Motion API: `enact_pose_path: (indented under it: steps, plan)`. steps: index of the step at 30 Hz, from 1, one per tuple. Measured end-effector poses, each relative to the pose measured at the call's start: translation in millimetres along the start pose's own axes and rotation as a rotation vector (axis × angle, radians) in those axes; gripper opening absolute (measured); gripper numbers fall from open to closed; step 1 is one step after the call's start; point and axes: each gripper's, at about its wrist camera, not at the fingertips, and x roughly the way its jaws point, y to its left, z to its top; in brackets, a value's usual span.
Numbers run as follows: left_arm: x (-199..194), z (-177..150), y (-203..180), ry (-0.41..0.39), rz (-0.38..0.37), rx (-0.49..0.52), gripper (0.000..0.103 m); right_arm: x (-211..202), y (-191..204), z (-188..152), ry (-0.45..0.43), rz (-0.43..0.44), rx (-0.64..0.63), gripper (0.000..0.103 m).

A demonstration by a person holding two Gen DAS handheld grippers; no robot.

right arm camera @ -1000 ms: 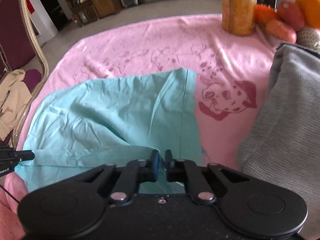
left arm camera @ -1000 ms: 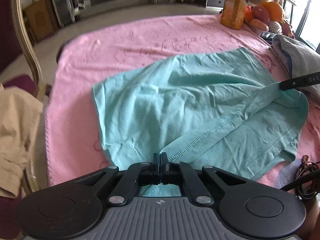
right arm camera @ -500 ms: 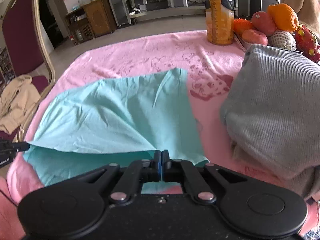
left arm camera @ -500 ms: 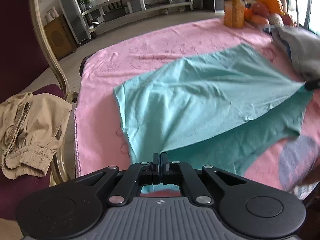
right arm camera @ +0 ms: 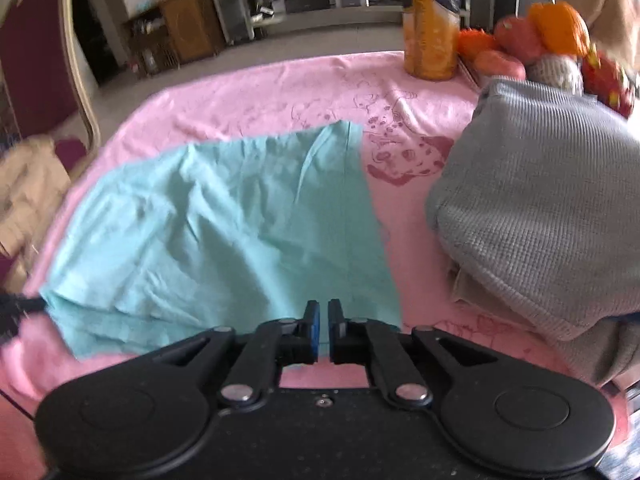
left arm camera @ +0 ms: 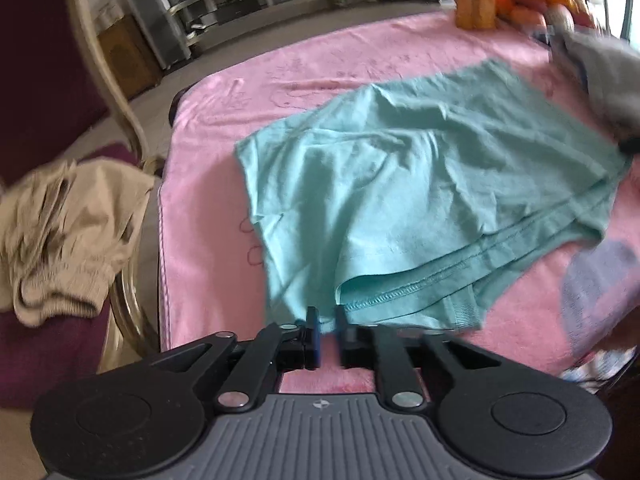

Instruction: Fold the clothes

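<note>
Teal garment (left arm camera: 400, 200) is lying folded over on the pink-covered surface (left arm camera: 208, 240), hem edge nearest the left gripper (left arm camera: 327, 330). Left jaws are opening, cloth edge just at the tips, not pinched. Right gripper (right arm camera: 323, 330) jaws are opening too, a narrow gap showing, garment's near edge under them. Grey sweater (right arm camera: 540, 208) is sitting beside it.
</note>
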Motion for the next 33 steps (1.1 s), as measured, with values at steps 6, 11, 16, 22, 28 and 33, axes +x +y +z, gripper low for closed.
enact_pose_path:
  steps: [6, 11, 16, 22, 28, 33]
  plan:
    - [-12, -3, 45, -0.029, -0.202, -0.374, 0.031, 3, -9, 2, 0.018, 0.205, 0.174, 0.023]
    - [0, -7, 46, 0.004, -0.389, -0.650, 0.032, 10, -11, -3, 0.022, 0.327, 0.333, 0.032]
    - [20, -11, 52, 0.049, -0.455, -0.898, 0.033, 18, -22, -14, 0.032, 0.360, 0.476, 0.035]
    - [33, -8, 53, 0.042, -0.415, -0.978, 0.033, 27, -32, -25, 0.044, 0.391, 0.611, 0.038]
    - [48, -9, 48, 0.103, -0.396, -1.008, 0.033, 28, -35, -28, 0.027, 0.398, 0.654, 0.038]
    - [52, -13, 55, 0.092, -0.377, -1.062, 0.032, 30, -40, -31, 0.011, 0.416, 0.708, 0.038]
